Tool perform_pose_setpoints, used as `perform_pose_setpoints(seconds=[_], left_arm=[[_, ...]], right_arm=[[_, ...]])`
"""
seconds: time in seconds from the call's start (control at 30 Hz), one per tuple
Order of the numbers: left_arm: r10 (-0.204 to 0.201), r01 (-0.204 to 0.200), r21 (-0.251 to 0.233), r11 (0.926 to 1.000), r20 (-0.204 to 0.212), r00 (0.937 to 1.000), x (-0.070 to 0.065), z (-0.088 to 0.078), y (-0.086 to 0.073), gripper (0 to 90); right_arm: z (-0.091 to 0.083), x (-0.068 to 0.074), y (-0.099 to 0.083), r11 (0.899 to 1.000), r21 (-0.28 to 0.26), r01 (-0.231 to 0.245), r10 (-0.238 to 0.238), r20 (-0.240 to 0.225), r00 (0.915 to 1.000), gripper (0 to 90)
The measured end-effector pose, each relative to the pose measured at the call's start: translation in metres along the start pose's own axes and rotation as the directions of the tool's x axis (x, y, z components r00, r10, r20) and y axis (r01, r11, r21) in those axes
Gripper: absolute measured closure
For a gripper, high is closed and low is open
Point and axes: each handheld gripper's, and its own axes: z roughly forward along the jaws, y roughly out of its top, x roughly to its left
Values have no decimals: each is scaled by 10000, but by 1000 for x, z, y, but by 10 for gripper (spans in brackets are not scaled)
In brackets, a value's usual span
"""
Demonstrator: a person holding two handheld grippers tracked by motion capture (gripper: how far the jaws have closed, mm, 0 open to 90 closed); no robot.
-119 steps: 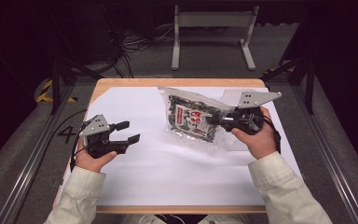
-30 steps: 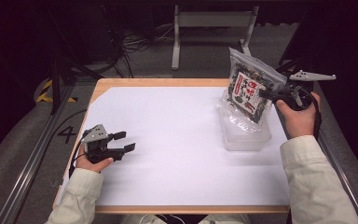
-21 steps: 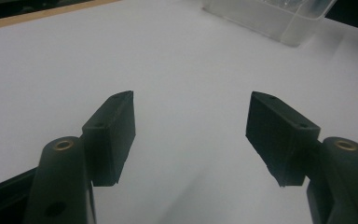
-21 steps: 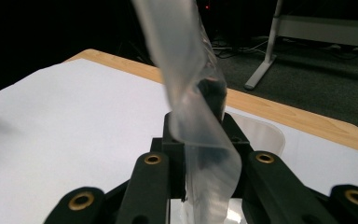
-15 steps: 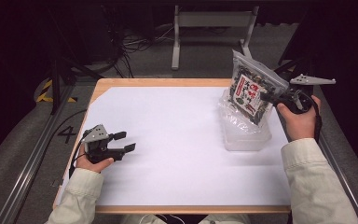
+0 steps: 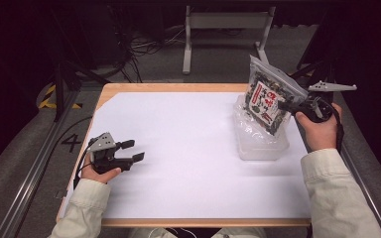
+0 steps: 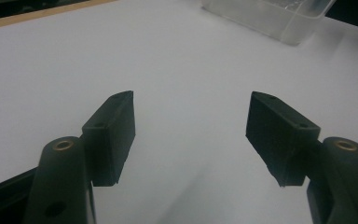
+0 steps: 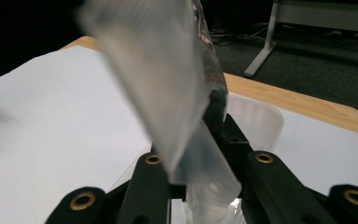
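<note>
A clear snack bag (image 6: 267, 98) with dark contents and a red-and-white label hangs tilted in the air at the table's right, above a clear plastic tub (image 6: 258, 136). My right gripper (image 6: 284, 105) is shut on the bag's edge; in the right gripper view the clear bag (image 8: 168, 93) rises from between the closed jaws, with the tub's rim (image 8: 261, 116) behind. My left gripper (image 6: 133, 150) rests low at the table's left, open and empty. The left gripper view has its two black pads (image 7: 112, 135) wide apart over white paper, the tub (image 7: 270, 16) far off.
White paper (image 6: 178, 148) covers most of the wooden table (image 6: 168, 88). A grey metal stand (image 6: 223, 29) and cables lie on the floor beyond the far edge. A rail (image 6: 30, 168) runs along the left side.
Four seconds ago the bag lay near the table's middle in my right gripper; it has since been carried right and lifted over the tub. Over the last second little has moved.
</note>
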Motion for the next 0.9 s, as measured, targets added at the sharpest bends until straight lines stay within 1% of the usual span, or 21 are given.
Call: perform_pose_setpoints(seconds=[0.03, 0.1, 0.2, 0.27, 0.4, 0.47, 0.53, 0.7, 0.73, 0.77, 0.9], left_arm=[[66, -66, -29, 10000, -43, 10000, 0, 0, 0, 339], [48, -48, -17, 10000, -46, 10000, 0, 0, 0, 339], [32, -32, -17, 10000, -42, 10000, 1, 0, 0, 338], [40, -40, -15, 10000, -40, 10000, 1, 0, 0, 338], [-2, 2, 1, 10000, 17, 10000, 1, 0, 0, 338], [43, -43, 8, 10000, -18, 10000, 1, 1, 0, 338], [30, -30, -6, 10000, -15, 10000, 0, 1, 0, 338], [84, -85, -41, 10000, -38, 10000, -1, 2, 1, 338], [87, -87, -34, 10000, -18, 10000, -1, 2, 1, 338], [38, -38, -40, 10000, -1, 10000, -1, 3, 1, 338], [71, -71, -28, 10000, 3, 10000, 0, 3, 1, 338]], right_arm=[[5, 2, -2, 9987, 452, 236, -241, 107, 9997, 774], [11, 5, -5, 9968, 711, 361, -369, 97, 9993, 774], [15, 7, -7, 9961, 759, 442, -451, 92, 9989, 774], [18, 6, -10, 9958, 837, 374, -382, 84, 9992, 774], [17, -1, -16, 9976, 694, 37, -35, -39, 10000, 773], [15, -5, -21, 9983, 565, -110, 117, -116, 9999, 773], [15, -7, -25, 9989, 424, -175, 182, -181, 9997, 772], [13, -10, -35, 9996, 110, -254, 257, -297, 9992, 771], [12, -11, -38, 9996, -19, -282, 281, -334, 9990, 770], [12, -11, -38, 9996, -19, -282, 281, -334, 9990, 770], [12, -11, -38, 9998, -48, -173, 172, -318, 9993, 770]])
